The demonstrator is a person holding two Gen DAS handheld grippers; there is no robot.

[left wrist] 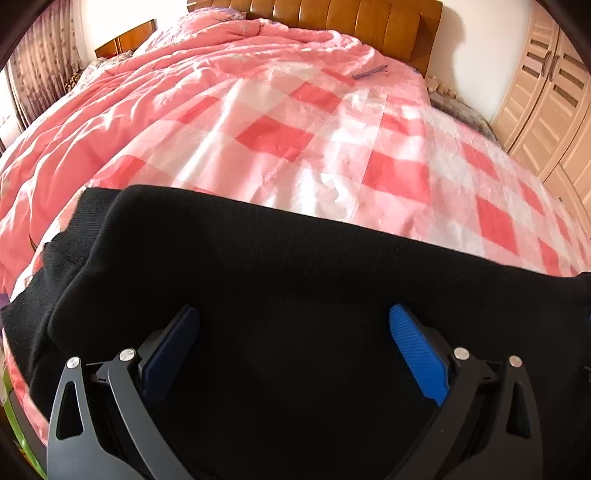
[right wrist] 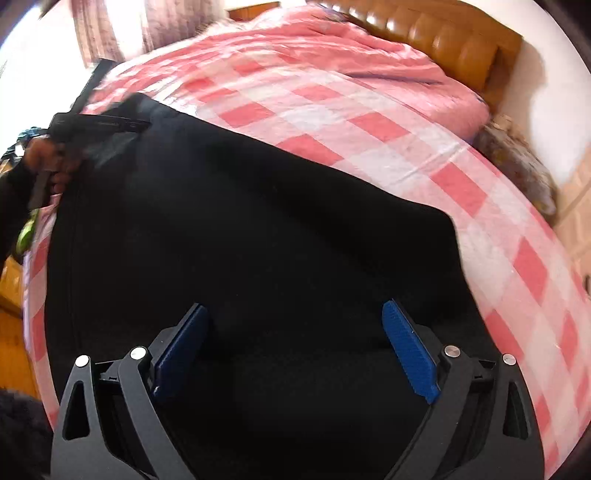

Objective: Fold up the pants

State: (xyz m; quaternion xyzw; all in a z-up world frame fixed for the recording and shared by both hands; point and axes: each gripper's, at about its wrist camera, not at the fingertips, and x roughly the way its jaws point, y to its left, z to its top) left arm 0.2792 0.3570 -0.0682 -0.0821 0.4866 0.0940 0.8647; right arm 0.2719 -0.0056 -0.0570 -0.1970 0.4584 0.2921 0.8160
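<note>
**Both grippers spread over black pants on the bed**

The left gripper hangs above the black pants with its two blue pads wide apart and nothing between them. The right gripper is the same: jaws apart over the dark cloth, gripping nothing. In the right wrist view the person's left hand shows at the far left, blurred, with its tool at the pants' far edge.

The pants lie flat across the near part of the bed, on a pink-and-white checked cover. At their left end, in the left wrist view, a ribbed band pokes out from beneath an upper layer, so the garment seems already doubled over at least once; whether that band is waistband or cuff cannot be told.

The step in hand looks like a pause between folds, with neither tool holding cloth. The next move probably calls for each gripper to come down on an edge, close on both layers together, and carry it across without dragging the lower layer askew.

Counted: two grippers, one pair of pants, one bed with a brown padded headboard, one rumpled pink quilt, one wardrobe.
</note>
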